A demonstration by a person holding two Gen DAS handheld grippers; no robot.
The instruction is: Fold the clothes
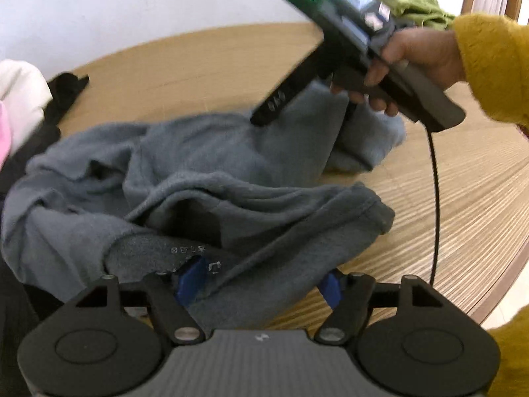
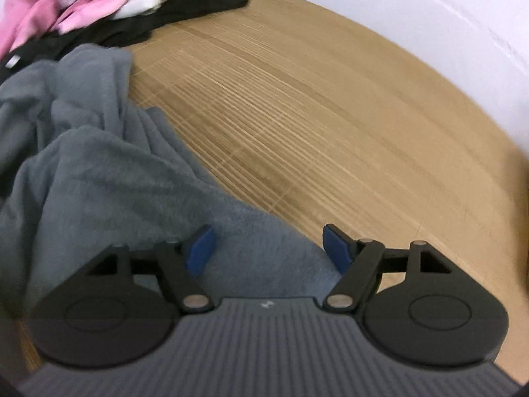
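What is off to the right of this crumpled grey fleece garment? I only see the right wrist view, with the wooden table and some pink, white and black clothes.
Observer: A crumpled olive-green cloth lies at the table's far edge, outside your view.
Operator: Who holds the gripper I'm looking along?
Observer: A hand in a fuzzy mustard-yellow sleeve grips its handle.
Operator: Is there a second gripper?
Observer: Yes, the left gripper stands open, with the crumpled grey fleece garment between its blue pads, near a printed label.
Operator: Anything else?
Observer: A black cable hangs from the right gripper's handle.
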